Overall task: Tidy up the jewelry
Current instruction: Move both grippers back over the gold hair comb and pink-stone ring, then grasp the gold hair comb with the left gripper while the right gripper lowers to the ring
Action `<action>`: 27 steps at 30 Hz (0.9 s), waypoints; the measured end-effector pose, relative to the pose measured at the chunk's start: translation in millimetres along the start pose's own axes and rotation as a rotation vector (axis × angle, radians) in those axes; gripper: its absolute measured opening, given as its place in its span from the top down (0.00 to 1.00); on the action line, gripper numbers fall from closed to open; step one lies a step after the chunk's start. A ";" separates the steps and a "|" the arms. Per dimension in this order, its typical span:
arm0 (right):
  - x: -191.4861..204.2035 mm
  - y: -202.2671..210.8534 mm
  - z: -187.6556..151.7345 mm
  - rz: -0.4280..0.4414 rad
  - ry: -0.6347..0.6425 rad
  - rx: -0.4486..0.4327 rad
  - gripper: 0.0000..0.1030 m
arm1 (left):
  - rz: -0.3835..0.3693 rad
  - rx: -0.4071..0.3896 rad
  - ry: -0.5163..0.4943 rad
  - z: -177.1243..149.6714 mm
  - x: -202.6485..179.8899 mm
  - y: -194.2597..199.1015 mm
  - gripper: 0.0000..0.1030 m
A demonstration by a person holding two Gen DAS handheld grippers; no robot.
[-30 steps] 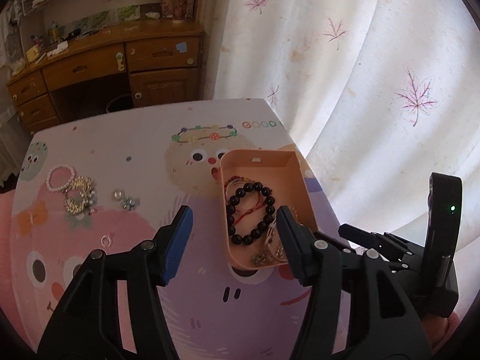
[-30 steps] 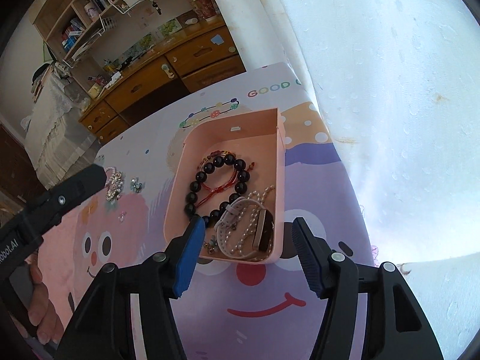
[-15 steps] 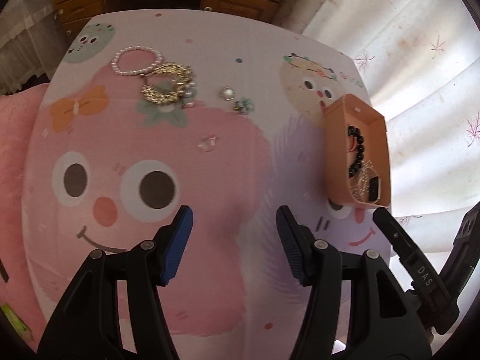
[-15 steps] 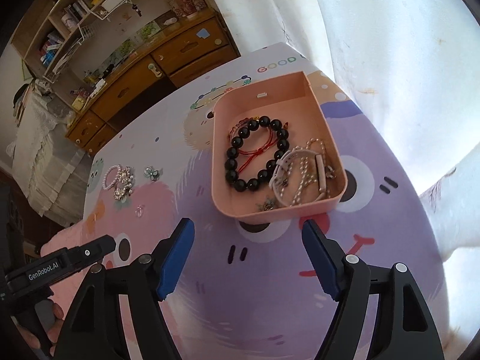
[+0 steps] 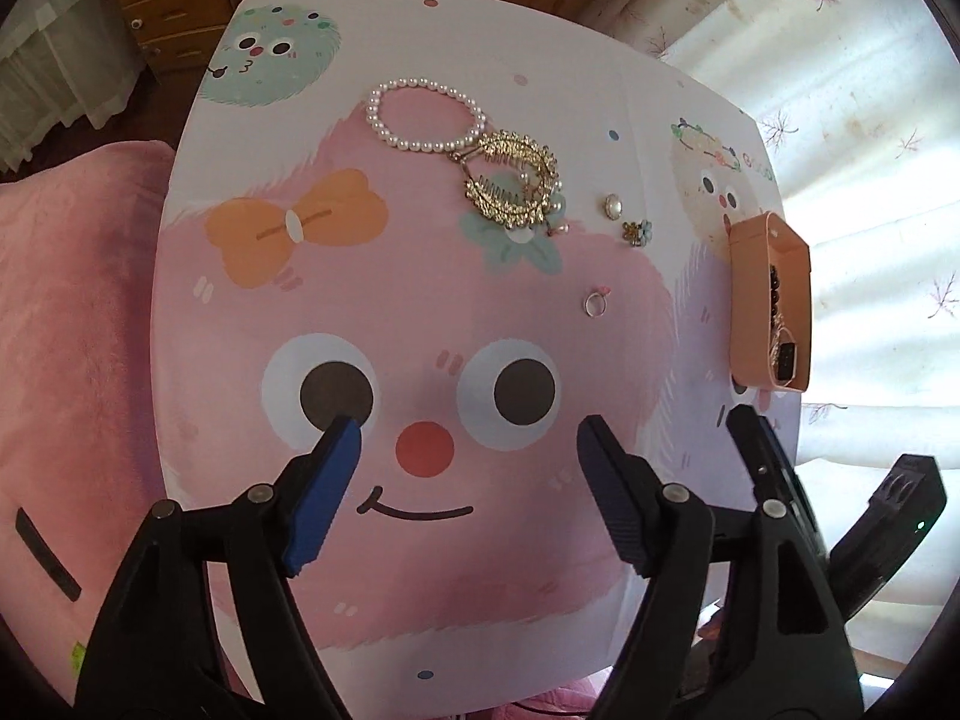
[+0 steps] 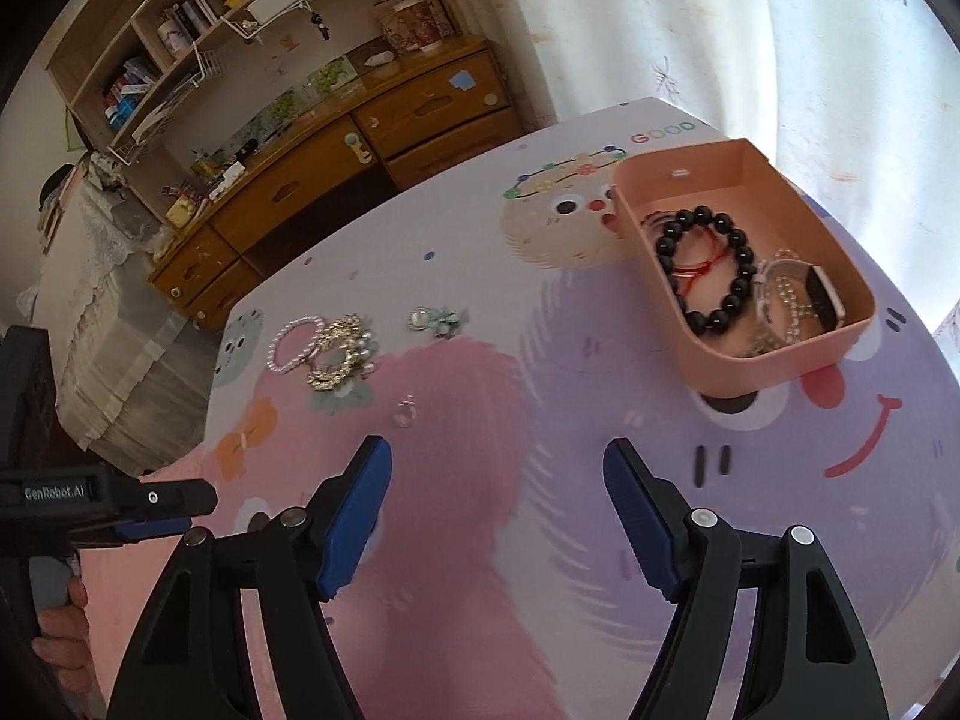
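My left gripper (image 5: 468, 438) has its jaws spread wide, holding nothing, hovering over the printed tabletop (image 5: 420, 570). My right gripper (image 6: 498, 468) is the same: wide apart, nothing between the pads. The loose ring (image 5: 596, 302) lies at about 1 o'clock from the left fingers, the nearest stray piece; the left hand looks closer to it, though in the right view it sits at 11 o'clock (image 6: 407, 411). Farther out at 12 o'clock: the gold hair comb (image 5: 513, 183) touching the pearl bracelet (image 5: 426, 114), long axis roughly 10-to-4. Two small brooches (image 5: 627, 219) lie just beside the comb. The pink tray (image 6: 774, 372) sits at 1 o'clock of the right gripper, already holding a black bead bracelet (image 6: 702, 267).
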State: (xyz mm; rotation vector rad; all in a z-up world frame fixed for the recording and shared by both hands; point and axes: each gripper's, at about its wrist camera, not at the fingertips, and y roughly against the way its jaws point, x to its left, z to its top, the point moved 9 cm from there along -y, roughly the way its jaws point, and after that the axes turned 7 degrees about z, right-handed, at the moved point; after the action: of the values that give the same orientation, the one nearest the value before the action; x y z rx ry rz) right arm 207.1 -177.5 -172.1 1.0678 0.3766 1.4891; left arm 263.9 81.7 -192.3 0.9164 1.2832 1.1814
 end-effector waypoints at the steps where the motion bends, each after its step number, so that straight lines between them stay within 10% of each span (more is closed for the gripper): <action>1: 8.2 -3.4 -0.9 0.002 0.001 -0.006 0.27 | -0.008 -0.006 0.003 5.5 0.1 1.2 0.27; 11: 67.8 -51.9 -5.7 0.013 0.211 -0.013 0.28 | -0.083 -0.014 0.056 57.0 -17.7 -28.4 0.23; 27: 76.0 -127.2 -24.0 0.031 0.576 0.067 0.38 | 0.047 -0.167 -0.059 124.1 -52.1 -103.2 0.22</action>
State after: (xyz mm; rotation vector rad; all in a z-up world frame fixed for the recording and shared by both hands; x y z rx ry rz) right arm 275.8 -69.4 -250.3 0.6789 0.8187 1.8103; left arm 404.7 24.4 -267.7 0.8566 1.1035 1.2683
